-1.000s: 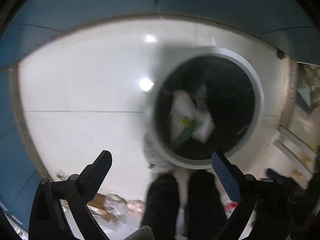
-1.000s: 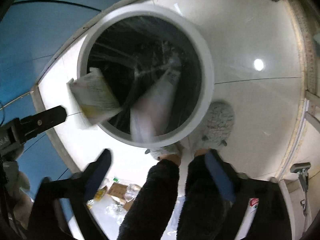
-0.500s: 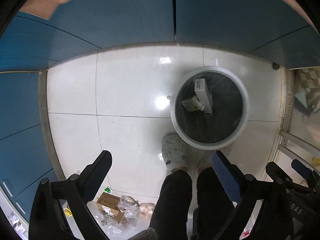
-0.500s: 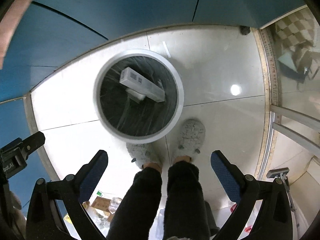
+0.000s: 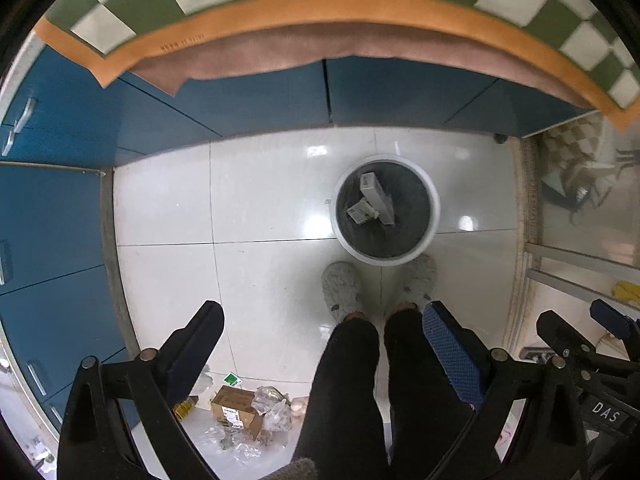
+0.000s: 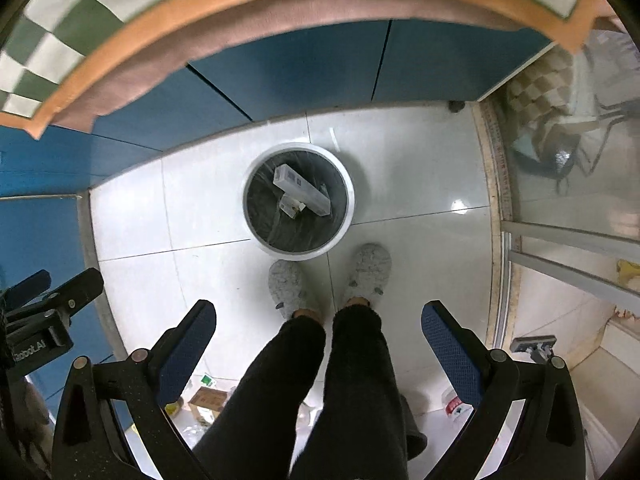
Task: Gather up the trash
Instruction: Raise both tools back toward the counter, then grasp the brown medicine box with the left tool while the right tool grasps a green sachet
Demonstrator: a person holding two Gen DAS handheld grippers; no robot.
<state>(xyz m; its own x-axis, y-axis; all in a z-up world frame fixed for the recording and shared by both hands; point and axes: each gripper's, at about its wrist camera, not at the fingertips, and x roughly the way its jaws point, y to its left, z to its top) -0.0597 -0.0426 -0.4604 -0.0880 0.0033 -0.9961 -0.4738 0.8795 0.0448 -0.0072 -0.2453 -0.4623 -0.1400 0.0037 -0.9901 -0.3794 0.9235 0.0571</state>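
A round white-rimmed trash bin (image 5: pixel 434 216) with a black liner stands on the white tiled floor; it also shows in the right wrist view (image 6: pixel 350 196). Inside lie a long white box (image 6: pixel 302 190) and a small carton (image 6: pixel 291 205), also seen in the left wrist view as the box (image 5: pixel 374 196) and the carton (image 5: pixel 360 213). My left gripper (image 5: pixel 322 336) is open and empty, high above the floor. My right gripper (image 6: pixel 318 332) is open and empty, also high above the bin.
The person's legs and grey slippers (image 5: pixel 340 292) stand just before the bin. More trash, a cardboard box (image 5: pixel 236 410) and plastic wrappers (image 5: pixel 272 404), lies on the floor behind the feet. Blue cabinets (image 5: pixel 260 96) and a checkered-cloth counter edge (image 5: pixel 320 4) are ahead. A glass door (image 6: pixel 580 200) is at right.
Both grippers have risen well away from the bin, which looks smaller now. The box and carton dropped a second ago lie still in the bin. The counter edge has come into view.
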